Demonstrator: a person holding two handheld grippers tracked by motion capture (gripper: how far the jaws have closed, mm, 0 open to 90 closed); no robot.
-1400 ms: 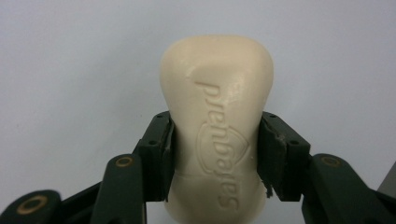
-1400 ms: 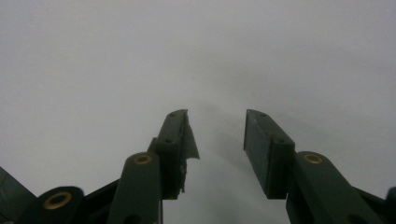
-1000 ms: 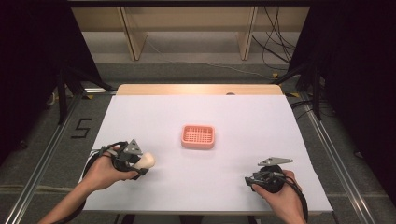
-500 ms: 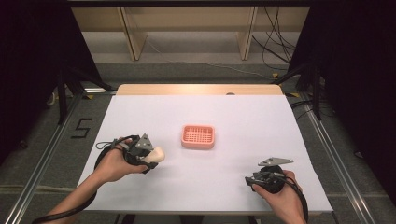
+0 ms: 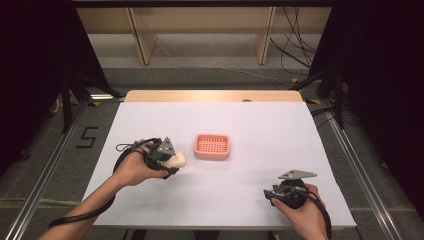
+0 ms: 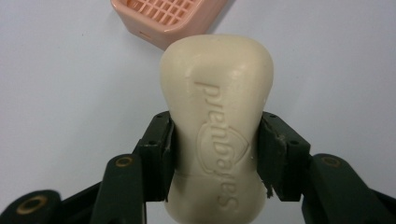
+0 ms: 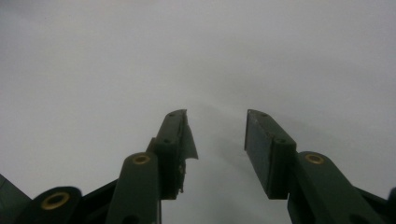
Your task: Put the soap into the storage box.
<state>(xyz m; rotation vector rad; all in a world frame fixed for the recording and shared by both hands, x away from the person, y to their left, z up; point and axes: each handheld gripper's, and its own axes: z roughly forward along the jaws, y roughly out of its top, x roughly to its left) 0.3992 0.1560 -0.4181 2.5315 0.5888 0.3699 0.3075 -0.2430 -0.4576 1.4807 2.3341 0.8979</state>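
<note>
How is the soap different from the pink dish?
The soap bar is cream and solid, with letters pressed into it; the pink soap dish is hollow with a grid floor. The soap is clamped in the left gripper, while the dish sits alone on the white table. In the high view the soap looks smaller than the dish. Both have rounded corners.

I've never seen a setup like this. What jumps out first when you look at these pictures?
First, the cream bar of soap clamped between the black jaws of the left tool, held over the white table just left of the small pink soap dish at its middle. Next, the right tool near the table's front right edge, its jaws apart with nothing between them.
</note>
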